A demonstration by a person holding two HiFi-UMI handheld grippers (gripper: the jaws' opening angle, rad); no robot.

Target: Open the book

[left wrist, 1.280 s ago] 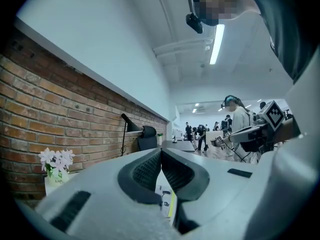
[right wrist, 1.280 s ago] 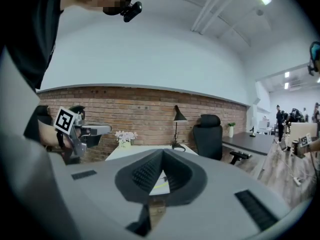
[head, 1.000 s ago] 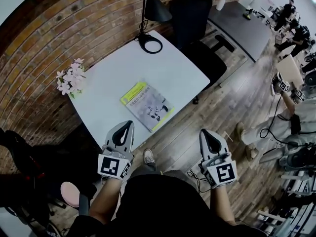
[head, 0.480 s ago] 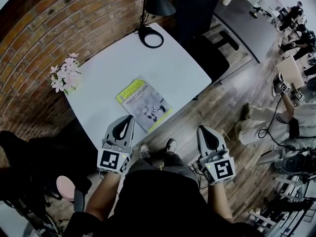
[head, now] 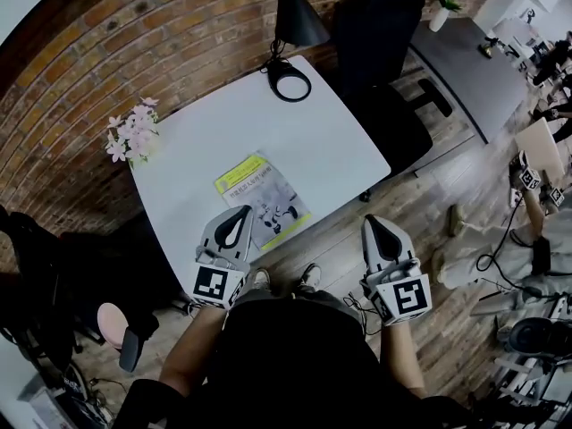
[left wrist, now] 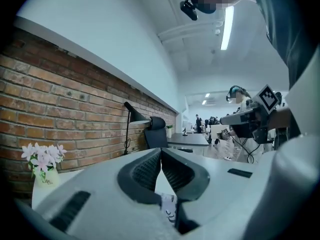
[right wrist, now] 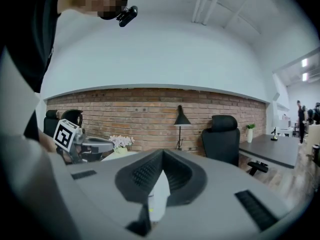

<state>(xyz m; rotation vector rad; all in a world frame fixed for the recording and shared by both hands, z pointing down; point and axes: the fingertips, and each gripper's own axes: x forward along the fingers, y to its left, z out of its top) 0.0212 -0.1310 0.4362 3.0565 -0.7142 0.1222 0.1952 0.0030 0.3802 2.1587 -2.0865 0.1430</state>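
Nothing of the opening is done yet, as far as the pictures show. Both tools are empty, and the book (head: 262, 199) lies flat and closed with its front cover up.

Nearest the person, the left gripper (head: 239, 214) has its jaws pressed together at the tips with nothing between them, which its own view confirms (left wrist: 161, 152). Its tips hang over the near edge of the white table (head: 331, 141). They are just beside the book's near left edge but do not appear to touch it.

The right gripper (head: 373, 225) is likewise closed on nothing (right wrist: 162, 154). It sits off the table's near right edge, over the wooden floor (head: 429, 195), clearly apart from the book.

The book thus lies ahead of and between the two grippers, much closer to the left one. It is turned at an angle, with its yellow-green band toward the far left.

What is left is the whole job: getting a jaw under the cover's free edge and swinging the cover over. I cannot tell from here which long edge is the spine.

Farther back on the table stand the pink flowers (head: 131, 135) at the left corner. The black desk lamp (head: 298, 21) is at the far edge, with a black office chair (head: 386, 34) beyond it.
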